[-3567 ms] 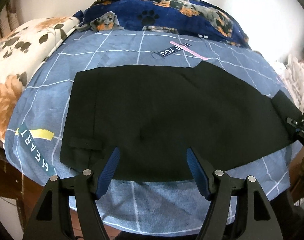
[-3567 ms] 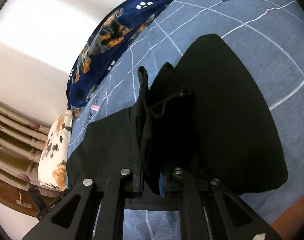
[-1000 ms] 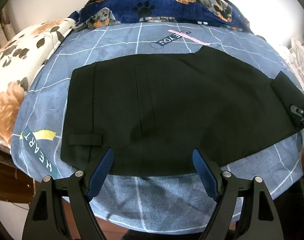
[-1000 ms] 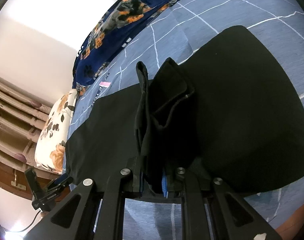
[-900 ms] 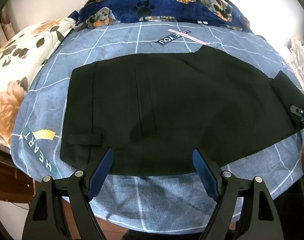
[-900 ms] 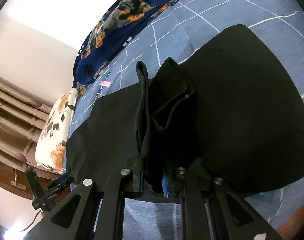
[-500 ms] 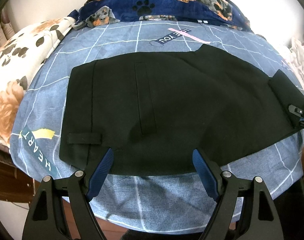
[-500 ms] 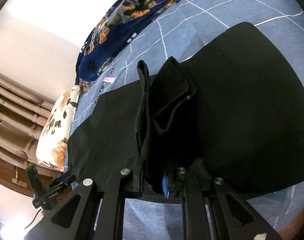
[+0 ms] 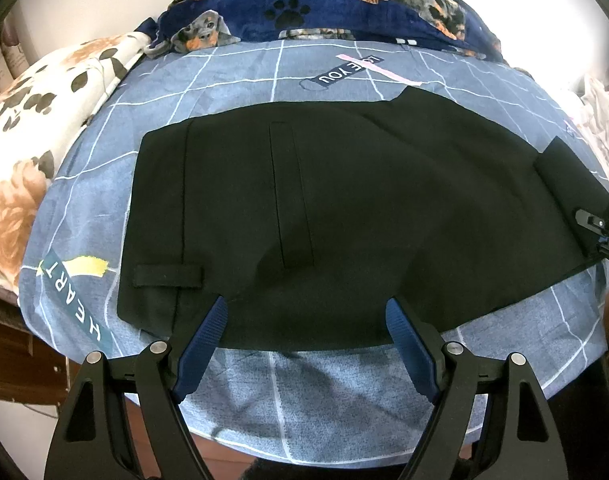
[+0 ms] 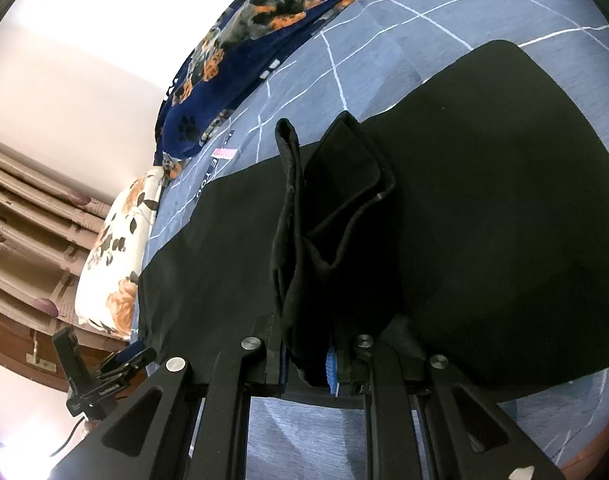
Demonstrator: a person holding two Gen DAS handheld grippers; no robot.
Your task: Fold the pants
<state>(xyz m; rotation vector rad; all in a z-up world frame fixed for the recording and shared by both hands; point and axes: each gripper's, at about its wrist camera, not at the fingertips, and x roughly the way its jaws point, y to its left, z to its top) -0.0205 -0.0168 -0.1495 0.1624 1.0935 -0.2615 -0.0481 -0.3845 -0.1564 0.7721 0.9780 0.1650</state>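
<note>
On bedsheet (image 9: 232,92): black pants (image 9: 344,208)

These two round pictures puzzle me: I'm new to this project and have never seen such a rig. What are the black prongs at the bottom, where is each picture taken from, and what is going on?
There is no robot here. A person holds a hand tool in each hand, and each tool carries a wide-angle camera that looks along its two fingers, which is why the edges curve.

The left wrist view shows the left gripper, its blue-padded fingers spread wide with nothing between them, above the near edge of black pants. The pants lie flat on a bed with a blue checked sheet, a floral pillow and a navy dog-print blanket.

The right wrist view shows the right gripper, closed on a bunched end of the same pants, lifting it off the sheet. That gripper also shows at the right edge of the left view.
</note>
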